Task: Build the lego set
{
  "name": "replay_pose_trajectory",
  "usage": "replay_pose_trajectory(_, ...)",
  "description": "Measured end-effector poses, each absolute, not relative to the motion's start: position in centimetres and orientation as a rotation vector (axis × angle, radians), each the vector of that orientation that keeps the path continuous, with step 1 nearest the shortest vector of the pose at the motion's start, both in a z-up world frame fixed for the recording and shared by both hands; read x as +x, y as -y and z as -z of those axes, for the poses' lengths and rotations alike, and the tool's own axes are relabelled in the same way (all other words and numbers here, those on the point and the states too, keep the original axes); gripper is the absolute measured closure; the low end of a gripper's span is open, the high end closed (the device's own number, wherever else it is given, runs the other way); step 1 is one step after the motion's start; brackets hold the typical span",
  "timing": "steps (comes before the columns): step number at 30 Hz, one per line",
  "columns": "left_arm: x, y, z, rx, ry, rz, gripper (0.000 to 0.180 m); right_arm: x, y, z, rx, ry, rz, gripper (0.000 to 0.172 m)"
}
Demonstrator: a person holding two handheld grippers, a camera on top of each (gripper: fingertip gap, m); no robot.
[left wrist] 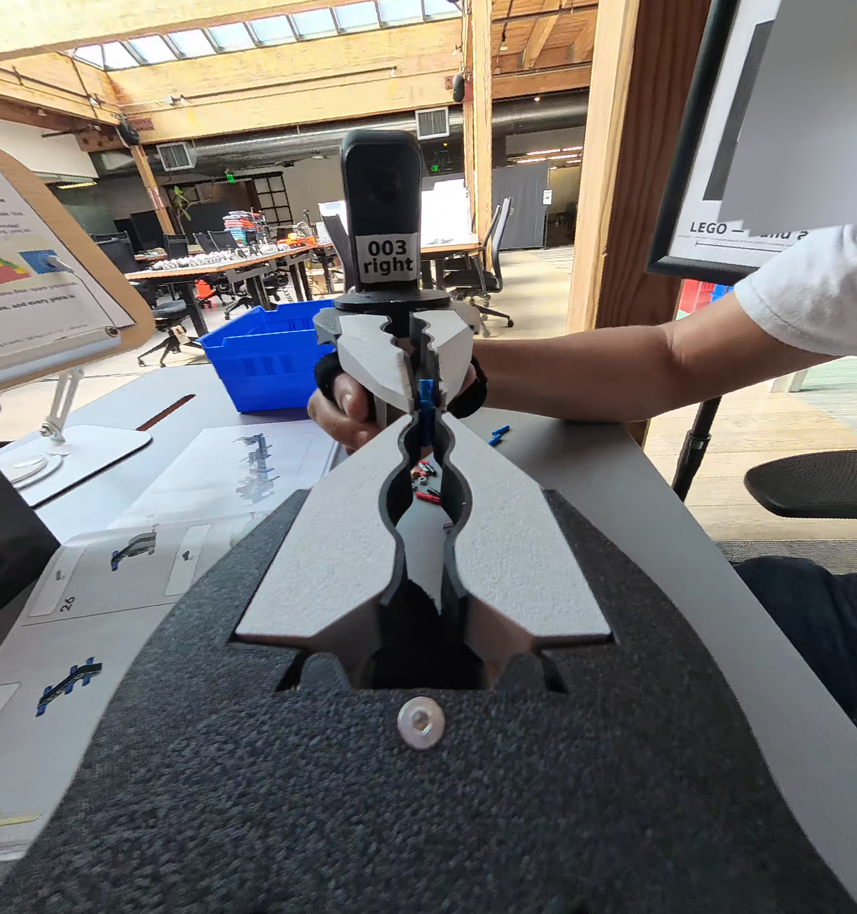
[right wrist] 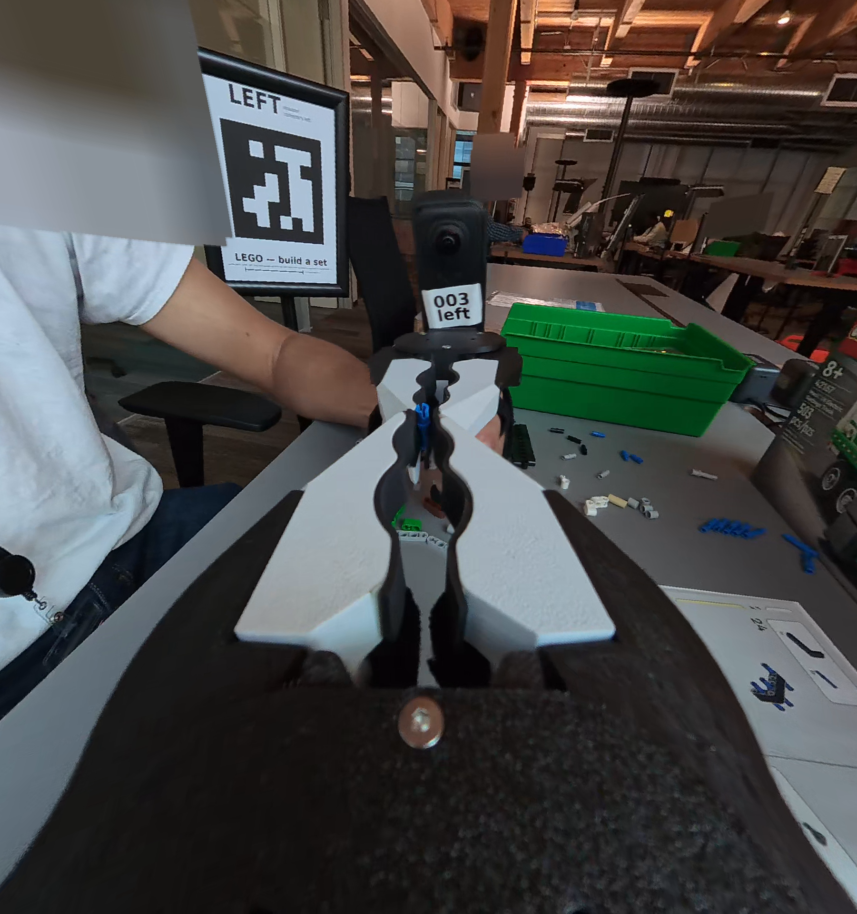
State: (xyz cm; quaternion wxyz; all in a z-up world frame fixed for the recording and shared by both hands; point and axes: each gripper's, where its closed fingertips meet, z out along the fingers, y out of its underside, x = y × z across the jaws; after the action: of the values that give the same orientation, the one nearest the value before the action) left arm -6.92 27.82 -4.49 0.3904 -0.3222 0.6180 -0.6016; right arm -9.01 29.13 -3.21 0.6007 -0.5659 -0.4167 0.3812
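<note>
The two claws meet tip to tip above the worktop (left wrist: 589, 475). Between them stands a blue connector pin (left wrist: 425, 395), long axis upright; the right claw (right wrist: 424, 420) and the left claw (left wrist: 424, 420) both look narrow, pinching it.

Blue pin (left wrist: 425, 395), green bin (right wrist: 624, 376)

Timber-beamed workshop (left wrist: 278, 74) (skylit), grey desks (right wrist: 663, 475)

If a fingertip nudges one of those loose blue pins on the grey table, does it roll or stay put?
Each loose blue pin looks round and slender, so it would probably roll sideways if nudged across its length. It seems small and light, likely to skitter on the smooth grey table. It looks like rigid plastic, unlikely to bend.
</note>
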Motion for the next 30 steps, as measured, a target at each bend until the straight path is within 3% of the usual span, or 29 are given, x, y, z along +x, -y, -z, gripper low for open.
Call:
replay_pose_trajectory(8, -6.5, -28.9, 5.8, -0.885, -1.625, 1.469, 0.177, -8.6, -30.1, 4.3, -1.439, 0.979, -0.916, 0.169)
replay_pose_trajectory(10, -6.0, -30.9, 7.7, -0.928, -1.683, 1.266, 0.162, -7.9, -31.2, 5.5, -1.545, 0.941, -0.887, 0.169)
replay_pose_trajectory(18, -6.2, -33.4, 16.3, -1.123, -2.052, 0.843, 0.165, -4.6, -33.5, 12.4, -1.828, 1.003, -0.770, 0.169)
replay_pose_trajectory(24, -5.4, -34.6, 17.4, -1.216, -2.086, 0.736, 0.156, -4.6, -33.9, 14.9, -1.891, 1.126, -0.793, 0.169)
replay_pose_trajectory(30, -4.6, -34.2, 18.3, -1.241, -2.164, 0.764, 0.162, -4.6, -33.4, 14.8, -1.873, 1.103, -0.837, 0.168)
